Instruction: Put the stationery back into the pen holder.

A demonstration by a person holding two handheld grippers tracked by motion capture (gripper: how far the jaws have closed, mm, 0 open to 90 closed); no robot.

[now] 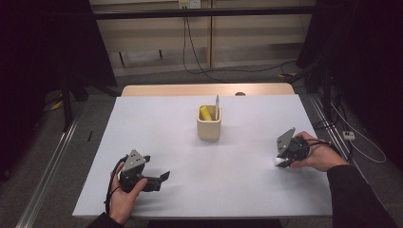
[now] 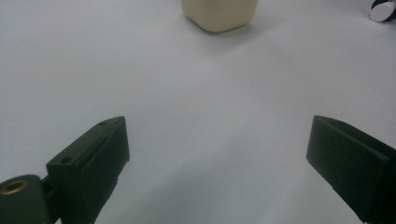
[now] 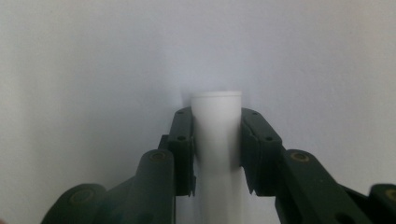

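Right gripper view: right tongs (image 3: 217, 140) clamp unlabelled white tube (image 3: 217, 126).

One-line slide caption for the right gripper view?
Right tongs shut on a white plastic cylinder above the white table.

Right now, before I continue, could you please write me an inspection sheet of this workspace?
Surface: white rectangular table top, flat, no spills seen.
Job's things: white cylindrical tube lying on the table at the right; cream square holder cup near the middle, holding a yellow stick and a pale flat stick standing up.
Clutter: nothing seen.
Grippers: right claw closed on the white tube, pads pressing both sides; left claw open wide, nothing between the jaws, low over the table.
Cables: black cable at the left hand; black cables on the floor behind.
Surroundings: wooden wall panels, dark stands at both sides.
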